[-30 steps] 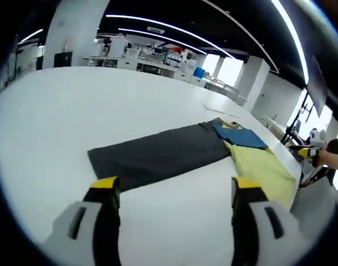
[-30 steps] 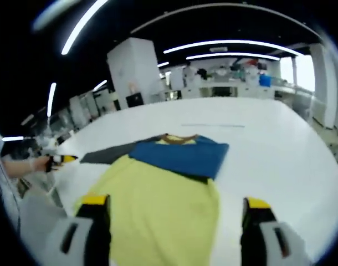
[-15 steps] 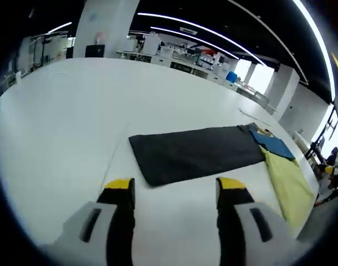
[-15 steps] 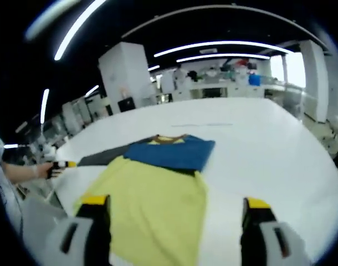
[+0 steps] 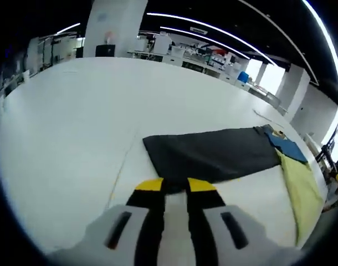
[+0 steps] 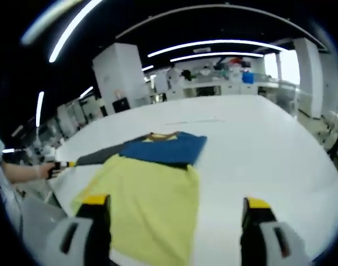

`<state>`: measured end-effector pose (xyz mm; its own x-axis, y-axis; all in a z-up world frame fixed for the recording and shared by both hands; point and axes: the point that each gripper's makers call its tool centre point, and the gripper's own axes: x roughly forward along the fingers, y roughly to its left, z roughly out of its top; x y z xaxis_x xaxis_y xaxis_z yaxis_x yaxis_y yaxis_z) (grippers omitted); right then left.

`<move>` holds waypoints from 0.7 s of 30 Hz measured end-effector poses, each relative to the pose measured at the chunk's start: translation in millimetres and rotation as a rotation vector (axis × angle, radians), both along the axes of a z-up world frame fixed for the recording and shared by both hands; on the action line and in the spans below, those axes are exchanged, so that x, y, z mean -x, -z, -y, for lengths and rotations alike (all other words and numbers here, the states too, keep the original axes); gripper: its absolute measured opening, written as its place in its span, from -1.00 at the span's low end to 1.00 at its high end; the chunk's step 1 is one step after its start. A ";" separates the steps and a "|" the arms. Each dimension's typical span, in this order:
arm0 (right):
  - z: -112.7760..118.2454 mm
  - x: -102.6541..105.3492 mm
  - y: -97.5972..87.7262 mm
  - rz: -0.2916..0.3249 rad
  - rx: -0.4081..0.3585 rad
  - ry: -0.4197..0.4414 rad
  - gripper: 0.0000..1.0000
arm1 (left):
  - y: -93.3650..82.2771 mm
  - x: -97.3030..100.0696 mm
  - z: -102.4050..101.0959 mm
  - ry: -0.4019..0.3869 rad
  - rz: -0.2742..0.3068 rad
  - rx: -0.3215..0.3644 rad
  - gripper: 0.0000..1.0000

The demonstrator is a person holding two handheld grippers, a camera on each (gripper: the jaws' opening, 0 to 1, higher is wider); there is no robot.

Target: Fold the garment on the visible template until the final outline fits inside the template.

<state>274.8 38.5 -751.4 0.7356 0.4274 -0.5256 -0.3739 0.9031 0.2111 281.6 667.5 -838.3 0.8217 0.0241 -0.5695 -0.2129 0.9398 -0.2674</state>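
The garment lies flat on the white table [image 5: 63, 122] as a long strip with a dark grey part [image 5: 213, 152], a blue part [image 5: 291, 148] and a yellow part [image 5: 302, 188]. My left gripper [image 5: 176, 185] is low at the grey part's near corner, its jaws drawn together on the cloth edge. In the right gripper view the yellow part [image 6: 144, 188] and the blue part [image 6: 163, 148] lie ahead. My right gripper [image 6: 177, 204] stands open over the yellow hem, holding nothing. The left gripper [image 6: 61, 164], in a person's hand, appears there at the far left.
A faint thin line [image 5: 118, 174] runs across the table beside the grey end of the garment. Broad bare white tabletop [image 6: 257, 144] spreads around the cloth. Shelves and benches [image 5: 185, 52] stand far behind. The table's edge [image 6: 58, 199] is near the left.
The left gripper has moved in toward the grey end of the garment and its jaws have gone from wide apart to drawn together at the cloth's corner. The right gripper stays open and has drifted slightly.
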 end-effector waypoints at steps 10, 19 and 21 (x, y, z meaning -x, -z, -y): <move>4.0 3.9 -0.2 0.002 -0.006 0.010 0.99 | 0.1 -5.9 -4.3 -0.030 0.017 0.063 -1.00; 7.1 10.4 -2.1 -0.004 0.006 -0.018 0.99 | -51.4 -27.7 21.8 0.047 0.121 0.070 -1.00; 7.3 10.4 -6.3 0.004 -0.007 -0.022 0.99 | -67.3 -35.2 36.1 0.072 0.135 0.059 -1.00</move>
<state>264.4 31.2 -745.2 0.7281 0.4470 -0.5196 -0.3947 0.8932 0.2154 316.8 631.4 -771.0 0.8893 -0.0680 -0.4522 -0.1036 0.9332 -0.3441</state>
